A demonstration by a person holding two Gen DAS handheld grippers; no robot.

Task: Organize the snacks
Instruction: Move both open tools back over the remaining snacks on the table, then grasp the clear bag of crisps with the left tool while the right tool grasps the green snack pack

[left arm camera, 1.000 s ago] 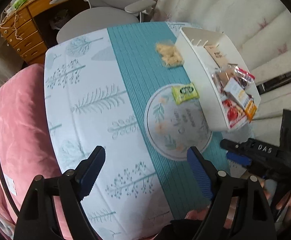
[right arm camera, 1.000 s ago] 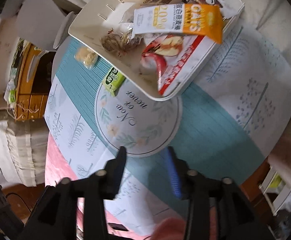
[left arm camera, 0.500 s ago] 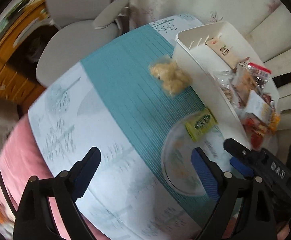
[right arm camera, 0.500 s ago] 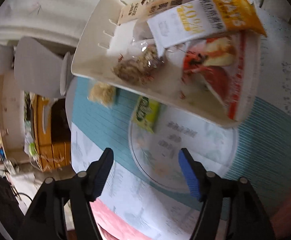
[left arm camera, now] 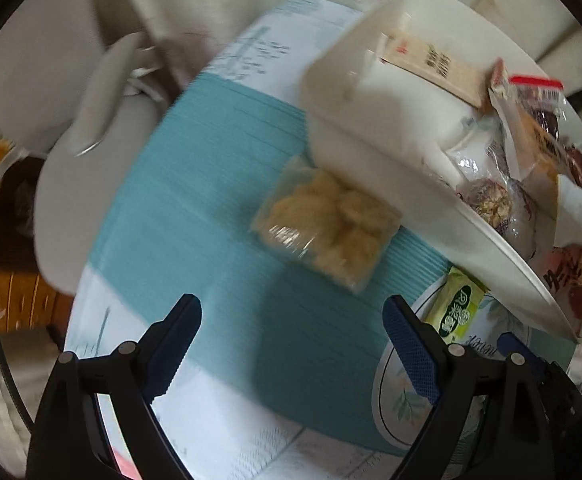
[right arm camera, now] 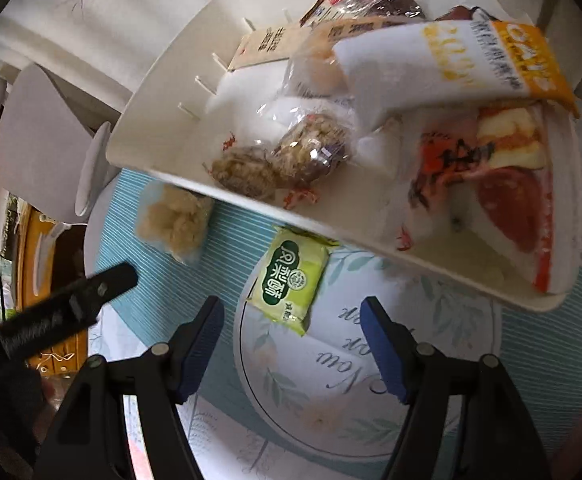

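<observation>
Both our views look down, close over the table. Left wrist faces the clear snack bag (left arm camera: 327,228); right wrist faces the green packet (right arm camera: 289,280). We share both, plus the white tray (left arm camera: 371,148).

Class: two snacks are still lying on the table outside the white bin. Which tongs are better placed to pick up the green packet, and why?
Right. The right tongs are open with the green packet centred just ahead of them. The left tongs face the clear bag of pale snacks.
</observation>
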